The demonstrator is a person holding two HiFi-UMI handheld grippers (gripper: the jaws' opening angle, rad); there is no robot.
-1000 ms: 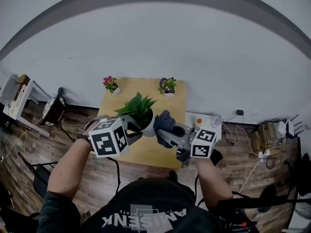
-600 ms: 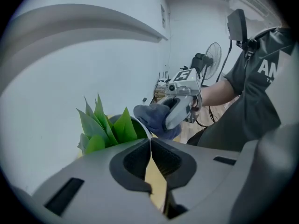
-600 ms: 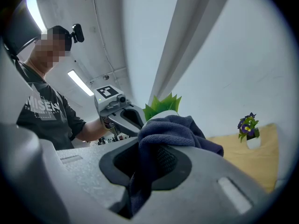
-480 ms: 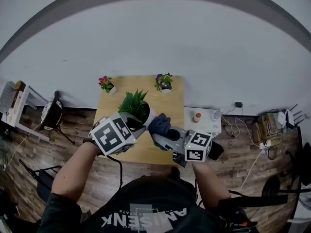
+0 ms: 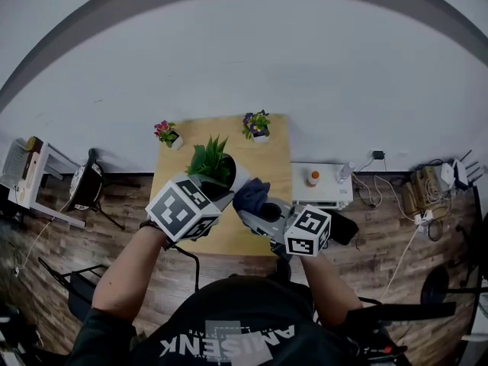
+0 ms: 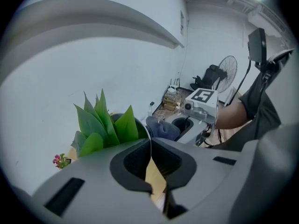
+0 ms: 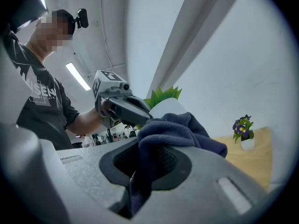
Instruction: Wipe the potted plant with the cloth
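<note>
Forearms (image 5: pixel 133 269) converge, left hand-held gripper (image 5: pixel 219 194) tilted down, right hand-held gripper (image 5: pixel 254 210) level.

Counter (image 5: pixel 276 157): light wood top, rectangular, far edge against a white wall (image 5: pixel 244 59). It stands on a dark plank floor (image 5: pixel 381 239).

Far left corner: small pot of pink flowers (image 5: pixel 166 133), upright.

Far edge, right of centre: small pot of purple flowers (image 5: pixel 256 125), upright, well apart from the pink one.

Middle of the top: green plant (image 5: pixel 210 158) in a white pot. Cannot tell whether its base rests on the wood.
</note>
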